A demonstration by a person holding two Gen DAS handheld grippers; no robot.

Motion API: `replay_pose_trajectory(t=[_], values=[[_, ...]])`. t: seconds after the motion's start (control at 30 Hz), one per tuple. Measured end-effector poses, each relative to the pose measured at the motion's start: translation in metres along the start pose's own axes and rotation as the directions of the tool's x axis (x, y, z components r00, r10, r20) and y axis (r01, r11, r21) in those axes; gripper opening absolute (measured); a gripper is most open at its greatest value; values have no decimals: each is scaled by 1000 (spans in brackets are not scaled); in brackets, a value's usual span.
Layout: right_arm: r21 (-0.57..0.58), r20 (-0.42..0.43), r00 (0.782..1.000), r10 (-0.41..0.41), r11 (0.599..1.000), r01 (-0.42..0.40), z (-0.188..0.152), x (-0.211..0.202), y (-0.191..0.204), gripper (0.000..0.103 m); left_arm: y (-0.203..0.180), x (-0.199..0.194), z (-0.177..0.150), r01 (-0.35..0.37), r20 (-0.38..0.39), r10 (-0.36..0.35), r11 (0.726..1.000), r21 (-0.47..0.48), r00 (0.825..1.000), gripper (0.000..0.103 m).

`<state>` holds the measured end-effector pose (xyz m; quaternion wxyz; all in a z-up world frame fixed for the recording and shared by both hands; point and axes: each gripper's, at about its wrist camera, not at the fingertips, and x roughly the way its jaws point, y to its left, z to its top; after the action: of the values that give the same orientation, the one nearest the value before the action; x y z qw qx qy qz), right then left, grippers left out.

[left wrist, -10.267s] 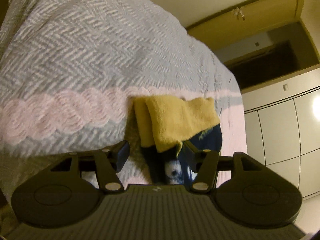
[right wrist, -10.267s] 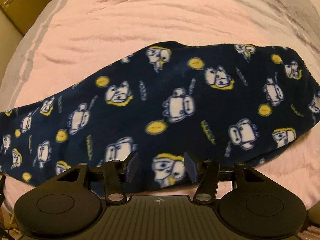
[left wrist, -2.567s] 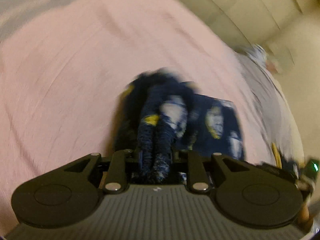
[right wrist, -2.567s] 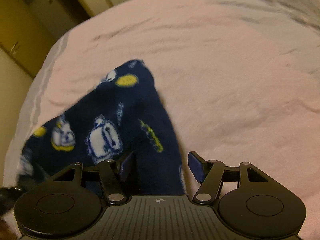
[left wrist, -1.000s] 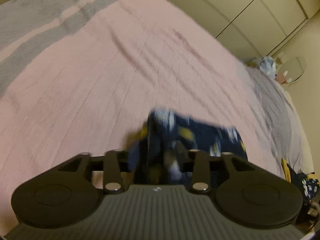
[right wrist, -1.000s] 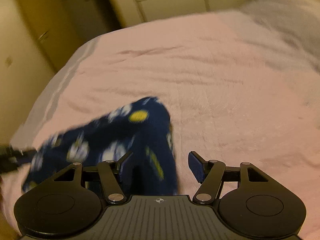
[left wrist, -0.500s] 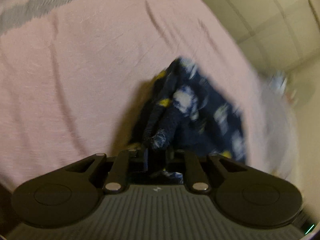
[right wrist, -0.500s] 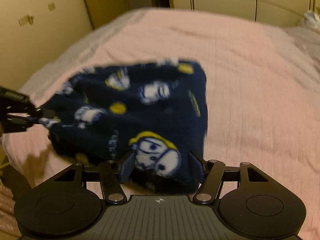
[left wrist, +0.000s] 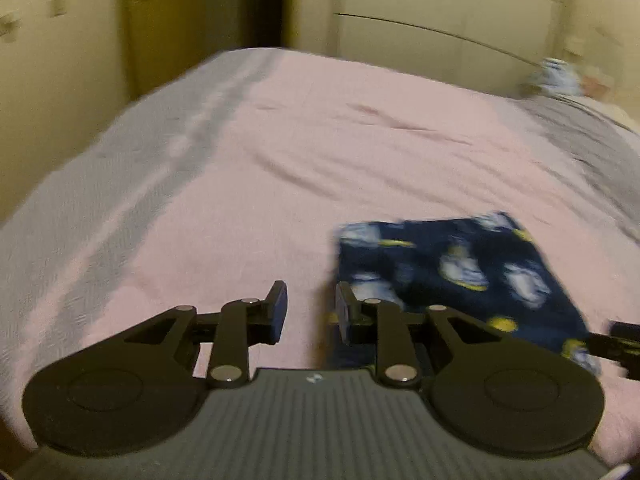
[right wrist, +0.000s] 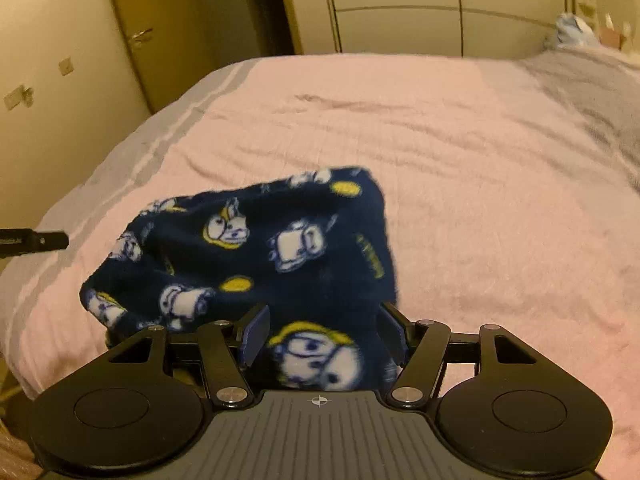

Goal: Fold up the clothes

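Note:
A navy fleece garment (left wrist: 452,276) with white and yellow cartoon prints lies folded in a small bundle on the pink bedspread (left wrist: 320,152). My left gripper (left wrist: 310,312) is open with nothing between its fingers, just left of the garment's near corner. In the right wrist view the garment (right wrist: 256,240) spreads ahead, its left side a little rumpled. My right gripper (right wrist: 324,336) is open, and the garment's near edge lies between its wide-apart fingers. The left gripper's tip (right wrist: 36,240) shows at the left edge. The right gripper (left wrist: 618,346) shows at the right edge of the left wrist view.
The bed's grey-striped border (right wrist: 132,160) runs along the left side, and a grey blanket (right wrist: 600,92) covers the far right. Cream wardrobe doors (right wrist: 400,4) and a dark doorway (left wrist: 264,4) stand behind the bed. Small items (right wrist: 576,26) sit at the far right.
My left gripper has let go of the garment, opened and moved off to its left. The garment has dropped onto the bed as a folded bundle. The right gripper stays open.

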<state>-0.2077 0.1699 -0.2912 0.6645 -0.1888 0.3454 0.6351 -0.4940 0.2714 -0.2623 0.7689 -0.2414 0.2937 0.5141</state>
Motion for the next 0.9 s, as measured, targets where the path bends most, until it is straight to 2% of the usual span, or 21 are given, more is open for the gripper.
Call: replay_pose_trajectory(t=[0.03, 0.07, 0.13, 0.17, 0.27, 0.33, 0.4, 0.47, 0.57, 0.63, 0.77, 0.9], values=[[17, -11, 1000, -17, 1000, 17, -6, 8, 3, 63, -5, 11, -3, 39, -33, -38, 999, 26, 999, 22], [31, -28, 999, -38, 999, 39, -12, 17, 6, 63, -11, 25, -10, 50, -70, -46, 997, 56, 996, 22], [31, -111, 987, -113, 993, 117, -23, 38, 11, 63, -20, 54, -23, 44, -149, -28, 994, 104, 988, 23], [27, -127, 983, -136, 990, 141, -24, 42, 15, 63, -20, 64, -27, 37, -182, -18, 994, 107, 983, 23], [38, -129, 979, -160, 985, 167, -13, 32, 25, 63, -8, 57, -17, 47, -229, -45, 999, 5, 972, 24], [77, -115, 985, -130, 987, 140, -3, 11, 29, 63, -2, 38, -4, 58, -247, -64, 998, -32, 967, 24], [104, -138, 985, -106, 987, 121, 4, -8, 33, 64, 0, 19, 0, 54, -277, -61, 998, -32, 959, 24], [112, -208, 970, -129, 982, 155, 6, -22, 40, 64, -1, 0, 0, 45, -312, -46, 999, -11, 949, 37], [139, -302, 938, -170, 966, 220, 0, -38, 50, 64, -2, -28, -1, 31, -364, -21, 999, 21, 931, 37], [174, -324, 930, -171, 956, 237, -8, -50, 59, 64, -2, -46, -2, 28, -394, -10, 999, 40, 919, 37], [173, -351, 922, -163, 957, 235, -21, -72, 85, 64, -9, -81, -7, 49, -388, -11, 995, 90, 922, 37], [155, -346, 924, -162, 962, 226, -26, -99, 110, 64, -18, -116, -10, 65, -378, -4, 987, 148, 926, 37]])
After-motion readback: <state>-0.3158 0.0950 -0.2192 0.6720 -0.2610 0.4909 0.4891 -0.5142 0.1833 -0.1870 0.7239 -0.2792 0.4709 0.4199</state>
